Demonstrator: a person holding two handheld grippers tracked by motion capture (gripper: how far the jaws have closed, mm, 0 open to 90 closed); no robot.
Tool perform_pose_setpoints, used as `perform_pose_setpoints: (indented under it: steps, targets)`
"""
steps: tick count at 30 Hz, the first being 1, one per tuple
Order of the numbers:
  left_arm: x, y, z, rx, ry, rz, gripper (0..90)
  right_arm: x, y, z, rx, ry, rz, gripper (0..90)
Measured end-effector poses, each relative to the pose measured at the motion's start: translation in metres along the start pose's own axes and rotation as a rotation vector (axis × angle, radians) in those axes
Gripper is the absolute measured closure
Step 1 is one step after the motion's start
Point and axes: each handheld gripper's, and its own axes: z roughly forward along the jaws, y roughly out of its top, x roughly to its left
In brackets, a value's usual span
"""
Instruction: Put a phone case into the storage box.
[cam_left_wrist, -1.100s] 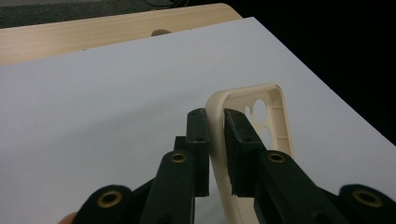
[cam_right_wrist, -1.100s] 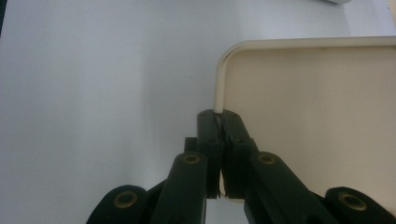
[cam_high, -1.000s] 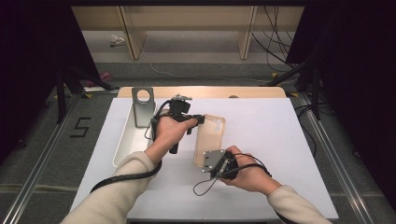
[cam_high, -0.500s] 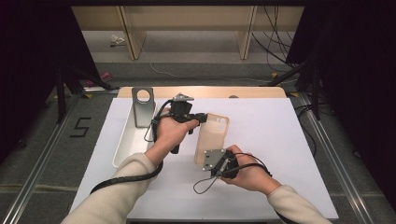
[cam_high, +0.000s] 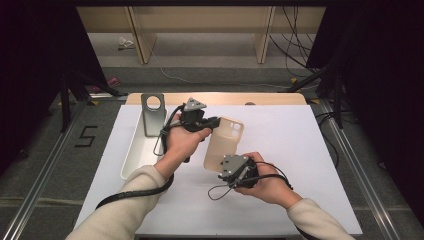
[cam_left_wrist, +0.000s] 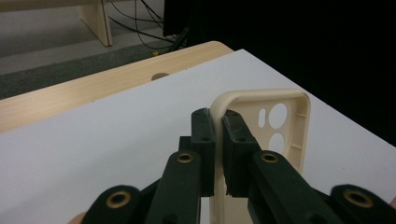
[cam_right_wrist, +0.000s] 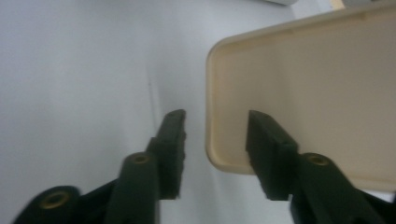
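**Phone case held at one edge, second grip not yet made**

A beige phone case (cam_high: 223, 141) is held above the white table (cam_high: 310, 150), near its middle, with the camera cutouts at the far end. The left gripper (cam_high: 212, 122) is closed on the case's side wall near that far end; in the left gripper view the rim of the case (cam_left_wrist: 261, 121) is seen pinched between the two black jaws. The right gripper (cam_high: 226, 167) is at the near end of the case. In the right gripper view its jaws stand apart, with the near corner of the case (cam_right_wrist: 299, 93) between them: one jaw lies against the inner face, the other is outside the rim with a gap left, so nothing is gripped by it yet.

Several risks can be judged from this. The case is carried by a single thin wall, so it may be twisted or let slip if the left hand is turned before the right jaws are closed. If the right jaws are closed off-centre on the rounded corner, the soft rim may be squeezed out sideways. A long white tray (cam_high: 137, 150) and a grey metal bracket (cam_high: 153, 114) stand just left of the left hand and could be struck by a wide swing
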Motion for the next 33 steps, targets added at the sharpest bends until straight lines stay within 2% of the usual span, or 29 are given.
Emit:
perform_pose_setpoints:
  steps: [2, 6, 9, 14, 18, 25, 33]
  targets:
    - [0.002, 0.0, -0.002, -0.019, 0.012, 0.014, 84.3, -0.003, -0.002, 0.0, -0.018, -0.017, 0.032, 46.4]
    - [0.007, 0.001, -0.007, -0.056, 0.036, 0.04, 84.2, -0.008, -0.006, -0.006, -0.074, -0.036, 0.125, 37.0]
    - [0.011, 0.002, -0.012, -0.08, 0.051, 0.041, 84.1, -0.015, -0.01, -0.01, -0.109, -0.056, 0.194, 30.7]
    - [0.018, 0.002, -0.02, -0.109, 0.066, 0.042, 84.1, -0.023, -0.018, -0.017, -0.163, -0.09, 0.271, 26.8]
    - [0.023, 0.002, -0.026, -0.115, 0.06, 0.048, 84.0, -0.028, -0.026, -0.022, -0.195, -0.106, 0.332, 24.4]
    - [0.031, 0.002, -0.035, -0.145, 0.079, 0.038, 84.0, -0.034, -0.037, -0.028, -0.244, -0.082, 0.416, 22.2]
    - [0.037, 0.004, -0.045, -0.167, 0.099, 0.037, 84.0, -0.038, -0.046, -0.035, -0.281, -0.093, 0.458, 21.4]
